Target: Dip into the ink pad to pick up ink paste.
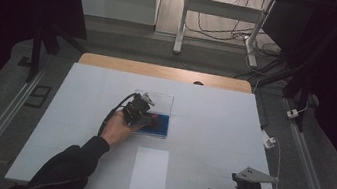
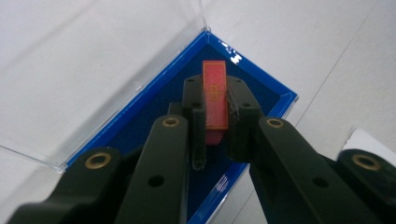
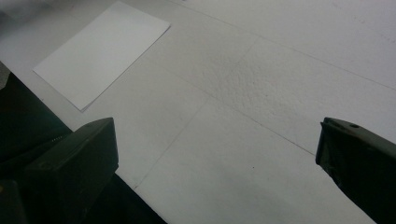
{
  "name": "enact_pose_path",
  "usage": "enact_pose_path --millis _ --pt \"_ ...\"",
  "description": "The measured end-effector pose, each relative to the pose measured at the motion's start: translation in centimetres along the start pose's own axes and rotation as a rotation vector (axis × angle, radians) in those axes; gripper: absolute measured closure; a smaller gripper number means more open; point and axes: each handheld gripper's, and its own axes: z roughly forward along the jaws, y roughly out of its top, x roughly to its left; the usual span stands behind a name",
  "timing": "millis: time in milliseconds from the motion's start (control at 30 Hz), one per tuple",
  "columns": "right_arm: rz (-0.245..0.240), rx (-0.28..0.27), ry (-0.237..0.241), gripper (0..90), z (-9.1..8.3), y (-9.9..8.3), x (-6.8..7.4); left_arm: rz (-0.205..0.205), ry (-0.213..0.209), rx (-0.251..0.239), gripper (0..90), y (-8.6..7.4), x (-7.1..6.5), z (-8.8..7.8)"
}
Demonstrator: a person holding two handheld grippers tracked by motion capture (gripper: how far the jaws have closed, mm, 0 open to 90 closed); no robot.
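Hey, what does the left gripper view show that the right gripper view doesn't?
Left gripper view: the left gripper is shut on a red block with gold markings, held over a blue tray whose clear lid stands open beside it.

Right gripper view: the right gripper with jaws wide apart and nothing between them, and a white sheet of paper lying flat.

Both: the white table surface and a pair of black jaws rising from the bottom of the picture.

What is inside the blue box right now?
Inside the blue box, a red block stands gripped in the left tool over dark blue lining. The floor under the tool is covered.
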Motion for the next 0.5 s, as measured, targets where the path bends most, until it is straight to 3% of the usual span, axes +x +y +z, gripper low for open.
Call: enact_pose_path --millis 267,367,500 --pt "0.000 0.000 0.001 0.0 0.0 0.0 0.0 -0.004 0.004 0.006 79.8 -0.1 -0.1 0.1" --pt "-0.001 0.002 0.001 0.0 0.1 0.0 0.0 0.001 0.016 0.002 79.9 -0.2 -0.3 0.1" --pt "-0.001 0.005 0.001 0.0 0.1 0.0 0.0 0.036 0.059 0.021 79.9 0.0 -1.1 0.2"
